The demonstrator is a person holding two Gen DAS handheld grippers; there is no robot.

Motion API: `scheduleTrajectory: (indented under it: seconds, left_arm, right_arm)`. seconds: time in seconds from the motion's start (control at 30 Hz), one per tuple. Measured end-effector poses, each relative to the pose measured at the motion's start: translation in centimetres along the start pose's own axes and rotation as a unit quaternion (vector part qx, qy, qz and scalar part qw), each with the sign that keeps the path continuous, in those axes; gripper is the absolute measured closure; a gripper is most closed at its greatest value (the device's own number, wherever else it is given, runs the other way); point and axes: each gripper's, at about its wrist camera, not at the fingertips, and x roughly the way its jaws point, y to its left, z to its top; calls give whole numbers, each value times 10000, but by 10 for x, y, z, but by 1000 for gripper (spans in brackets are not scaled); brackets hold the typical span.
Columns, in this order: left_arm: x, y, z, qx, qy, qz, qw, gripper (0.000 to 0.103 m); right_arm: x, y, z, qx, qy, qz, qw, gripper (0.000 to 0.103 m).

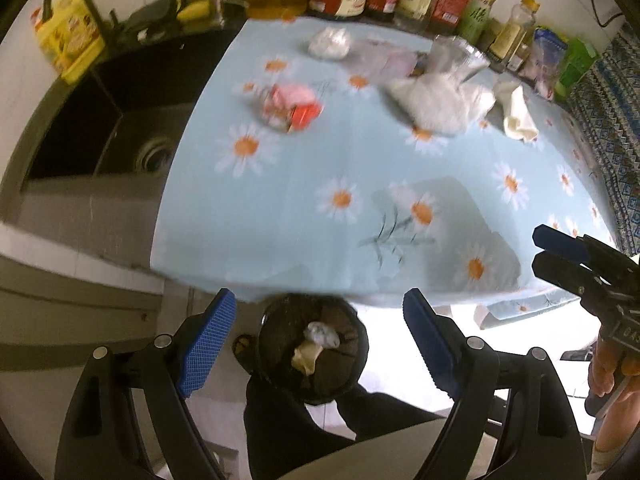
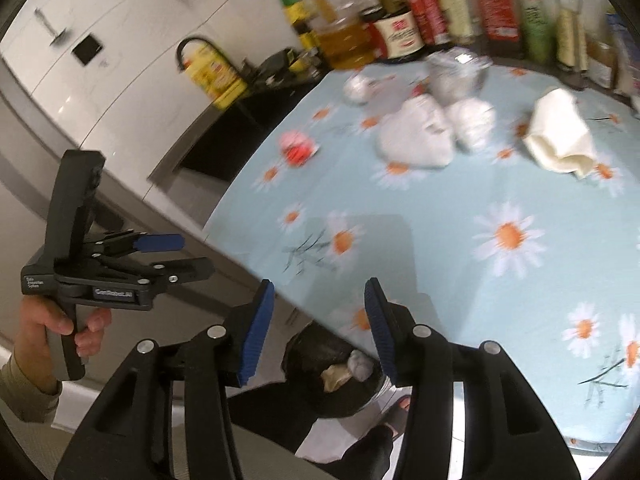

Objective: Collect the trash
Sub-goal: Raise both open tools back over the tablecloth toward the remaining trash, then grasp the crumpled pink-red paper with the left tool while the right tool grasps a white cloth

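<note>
White and cream scraps (image 1: 316,346) lie inside my black bin (image 1: 312,354) on the floor, below the edge of the daisy cloth (image 1: 320,152). More crumpled paper (image 1: 436,106) sits on that cloth, well beyond the bin. Above the bin, my left gripper (image 1: 320,336) and right gripper (image 2: 320,328) both stand spread, holding nothing.

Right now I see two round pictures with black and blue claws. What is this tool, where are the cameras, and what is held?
No robot: a person holds a two-finger gripper in each hand. A wide-angle camera on each looks along its fingers.

The left camera shows the left gripper open and empty. The right camera shows the right gripper also open and empty, with the person's left hand at the picture's left.

On the flowered cloth lie white tissues, a cream wad and a red wrapper. Below its edge stands a black bin with some trash inside.
</note>
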Motion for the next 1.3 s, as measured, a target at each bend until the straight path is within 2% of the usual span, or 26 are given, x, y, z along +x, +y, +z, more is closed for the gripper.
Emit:
scheduleTrajectory:
  seconds: [0.07,0.27,0.33,0.4,0.73,1.13,1.23,1.3]
  left_arm:
    - [0,-2,9,82,-58,34,9999,20]
    - [8,6,43,363,-164,68,9992,20]
    - [16,10,56,493,-189,307,9981,20]
    - [23,15,66,566,-217,368,9975,20]
    - [66,46,116,668,15,119,9977,20]
    - [105,43,145,782,190,-58,9967,20]
    - [112,46,145,716,209,-55,9972,22]
    - [114,46,145,726,191,-64,9972,26]
  right_arm:
    - [-5,-10,8,134,-138,-123,9997,51]
    - [-5,-22,30,354,-376,-445,9977,50]
    - [0,-23,37,419,-414,-551,9967,50]
    - [6,-28,46,487,-433,-597,9961,50]
    - [56,-37,92,587,-304,-947,9933,50]
    - [93,-55,109,737,-93,-1112,9910,51]
    - [98,-60,110,801,14,-1179,9898,56]
    - [103,-66,108,910,131,-1305,9872,69]
